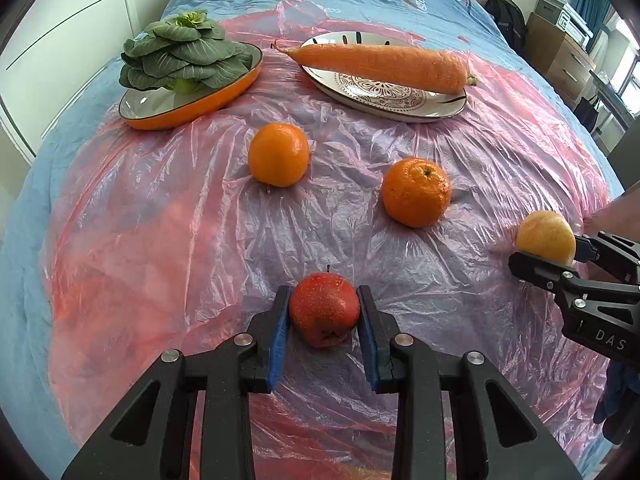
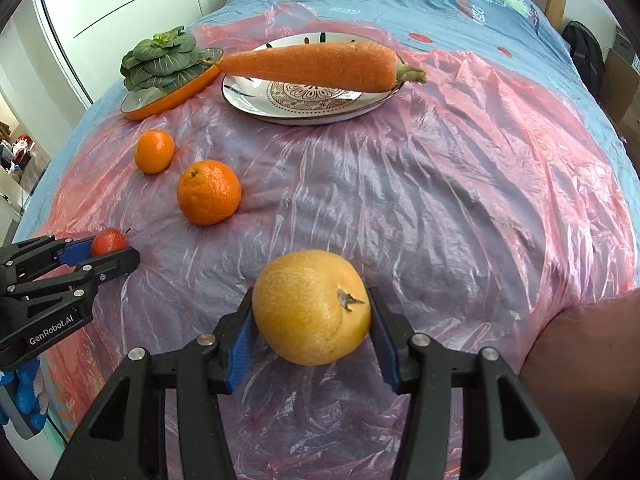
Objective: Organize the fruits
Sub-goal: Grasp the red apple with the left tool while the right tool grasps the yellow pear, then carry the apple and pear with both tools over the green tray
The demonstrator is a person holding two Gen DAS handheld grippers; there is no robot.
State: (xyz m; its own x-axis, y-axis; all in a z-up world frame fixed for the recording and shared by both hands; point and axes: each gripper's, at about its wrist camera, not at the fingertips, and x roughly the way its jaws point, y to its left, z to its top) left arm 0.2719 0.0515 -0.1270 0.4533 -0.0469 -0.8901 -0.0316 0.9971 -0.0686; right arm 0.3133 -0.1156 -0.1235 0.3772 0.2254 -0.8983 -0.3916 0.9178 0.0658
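White "GenRobot.AI" on left gripper (image 2: 104, 258)

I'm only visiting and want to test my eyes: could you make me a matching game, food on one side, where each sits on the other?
Things:
1. carrot
2. leafy greens
3. red fruit
4. yellow fruit

Places:
A. between the left tongs
B. in the orange dish
C. between the right tongs
D. across the patterned plate

Pairs: 1-D, 2-B, 3-A, 4-C

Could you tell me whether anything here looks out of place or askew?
The carrot overhangs both rims of its plate. The bok choy sits crowded at one end of the orange dish. Nothing looks spilled or damaged.
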